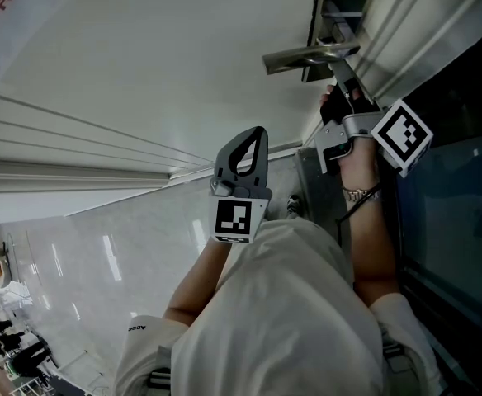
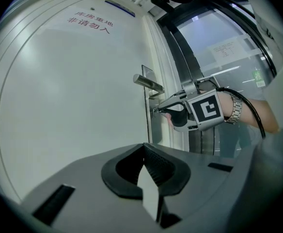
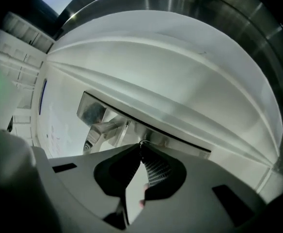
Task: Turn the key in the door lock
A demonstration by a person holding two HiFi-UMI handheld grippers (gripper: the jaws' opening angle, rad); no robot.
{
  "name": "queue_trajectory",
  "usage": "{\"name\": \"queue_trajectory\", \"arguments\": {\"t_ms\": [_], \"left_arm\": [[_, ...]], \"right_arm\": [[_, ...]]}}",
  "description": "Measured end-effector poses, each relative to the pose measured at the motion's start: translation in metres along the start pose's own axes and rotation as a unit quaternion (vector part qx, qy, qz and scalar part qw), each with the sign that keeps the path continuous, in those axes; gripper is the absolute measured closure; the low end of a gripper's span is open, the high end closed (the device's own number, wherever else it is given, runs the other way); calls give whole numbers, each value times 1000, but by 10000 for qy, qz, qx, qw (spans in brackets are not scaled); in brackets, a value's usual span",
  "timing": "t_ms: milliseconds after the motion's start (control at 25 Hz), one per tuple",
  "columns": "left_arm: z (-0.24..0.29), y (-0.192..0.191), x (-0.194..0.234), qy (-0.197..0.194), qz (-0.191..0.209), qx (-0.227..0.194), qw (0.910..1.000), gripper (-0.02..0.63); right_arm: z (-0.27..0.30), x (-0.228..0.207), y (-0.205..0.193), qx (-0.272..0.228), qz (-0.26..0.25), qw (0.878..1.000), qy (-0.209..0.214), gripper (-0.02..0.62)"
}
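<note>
Counting from the head view, I see two grippers, one door handle (image 1: 311,56), one key and one wristwatch (image 1: 361,194). My left gripper (image 1: 256,135) sits near centre, clear of the white door (image 1: 142,56), its jaws pressed together on nothing. My right gripper (image 1: 337,81) is at 2 o'clock, just under the handle, tips at the lock (image 2: 153,111). Its jaws pinch the key (image 3: 142,141), and only a thin metal loop of it shows at the tips. The key's long axis appears to follow the jaws into the door, toward 9 o'clock in the left gripper view.
</note>
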State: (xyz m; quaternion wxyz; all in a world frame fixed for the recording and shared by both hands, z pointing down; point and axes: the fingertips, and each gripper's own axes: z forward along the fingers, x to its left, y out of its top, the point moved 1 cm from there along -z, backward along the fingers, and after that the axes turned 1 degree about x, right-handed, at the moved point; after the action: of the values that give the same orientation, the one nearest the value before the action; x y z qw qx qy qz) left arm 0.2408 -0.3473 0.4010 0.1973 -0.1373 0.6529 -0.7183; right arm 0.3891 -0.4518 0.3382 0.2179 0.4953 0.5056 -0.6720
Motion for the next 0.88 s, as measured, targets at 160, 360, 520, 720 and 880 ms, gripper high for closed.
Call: {"name": "queue_trajectory", "arguments": {"t_ms": [160, 360, 520, 720, 880], "left_arm": [[0, 0, 1, 23, -30, 9, 10000, 597], [-2, 0, 3, 83, -25, 9, 10000, 597], [-5, 0, 4, 133, -45, 13, 9999, 598], [-6, -1, 5, 175, -47, -7, 9998, 597], [-7, -1, 5, 171, -51, 12, 9998, 598]], "right_arm": [[1, -1, -1, -34, 589, 9982, 86, 574], [1, -3, -2, -37, 1262, 9918, 206, 568], [1, -3, -2, -63, 1676, 9854, 291, 563], [2, -2, -2, 42, 1293, 9908, 400, 551], [1, 1, -3, 212, 446, 9981, 382, 548]]}}
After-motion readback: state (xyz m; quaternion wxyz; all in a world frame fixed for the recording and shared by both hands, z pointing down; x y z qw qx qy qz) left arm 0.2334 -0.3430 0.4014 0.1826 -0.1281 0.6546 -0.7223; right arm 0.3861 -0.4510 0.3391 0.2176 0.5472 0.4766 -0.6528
